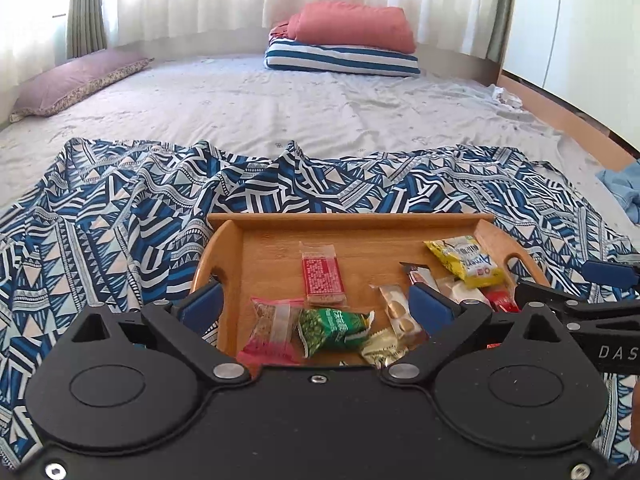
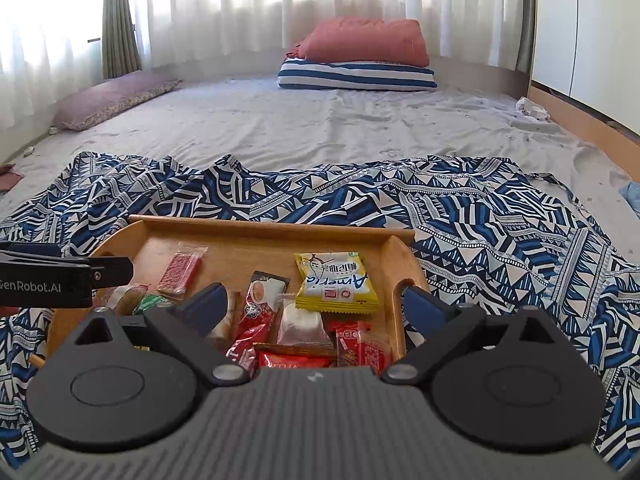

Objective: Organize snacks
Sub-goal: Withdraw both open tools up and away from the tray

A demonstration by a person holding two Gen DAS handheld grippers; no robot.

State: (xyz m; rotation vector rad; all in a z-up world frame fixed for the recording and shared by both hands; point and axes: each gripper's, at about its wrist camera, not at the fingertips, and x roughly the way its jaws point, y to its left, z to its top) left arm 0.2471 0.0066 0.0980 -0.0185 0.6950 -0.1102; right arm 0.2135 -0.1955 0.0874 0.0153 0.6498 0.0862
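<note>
**A:** Figure, both wrist views. How far along is the sorting?

**B:** By the look of it, nearly done. Every snack in view lies inside the shallow wooden tray with cut-out handles [image 1: 420,220], which sits low in the frame on the blue-and-white patterned cloth [image 1: 100,216]. None shows on the cloth itself. Inside, the yellow snack packet [image 2: 336,282] lies toward the tray's far right, the red printed bar in clear wrap [image 1: 323,278] near its middle, and the green crinkled packet [image 1: 334,330] by the near edge; others are heaped loosely, so tidying within the tray may remain.

**A:** And the tongs?

**B:** The left gripper [image 1: 316,306] and the right gripper [image 2: 316,304] both stand wide apart and hold nothing; packets lie below the gaps, untouched.

**A:** Edges and room?

**B:** The tray's raised walls bound the snacks on all visible sides. The two grippers sit close together, each appearing at the margin of the other's view. Beyond the cloth, the grey bedsheet [image 1: 280,112] stretches open toward the striped and red folded bedding [image 1: 352,40] at upper centre.
</note>
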